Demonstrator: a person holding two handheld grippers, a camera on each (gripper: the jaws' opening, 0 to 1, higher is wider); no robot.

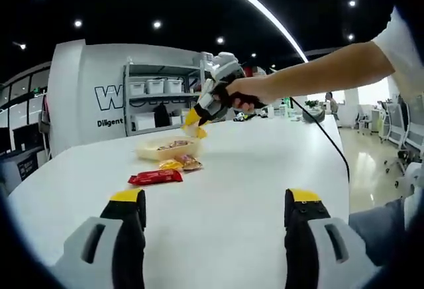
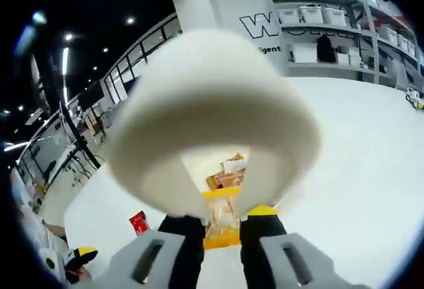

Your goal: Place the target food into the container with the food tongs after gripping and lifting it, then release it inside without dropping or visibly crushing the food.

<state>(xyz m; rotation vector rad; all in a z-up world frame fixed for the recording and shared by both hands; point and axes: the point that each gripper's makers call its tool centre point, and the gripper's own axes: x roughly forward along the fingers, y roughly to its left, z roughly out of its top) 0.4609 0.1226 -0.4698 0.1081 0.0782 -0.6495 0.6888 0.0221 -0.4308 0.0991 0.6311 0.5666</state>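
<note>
In the left gripper view, my left gripper [image 1: 215,213] sits low over the white table [image 1: 265,163], its jaws spread wide with nothing between them. Ahead stands the container [image 1: 167,148], a shallow pale tub with some food already in it. Just this side of the container lie a red packet [image 1: 156,177] and a yellowish packet [image 1: 180,164]. My right gripper [image 1: 196,121] hangs just above the container's far edge.

In the right gripper view, the right gripper [image 2: 222,217] is clenched on the food tongs [image 2: 212,123], whose broad white loop bulges toward the lens. Beyond the tong tips is food in the container [image 2: 228,177]; I cannot tell whether the tongs hold a piece. I judge this the placing or release stage, with packets left.
</note>
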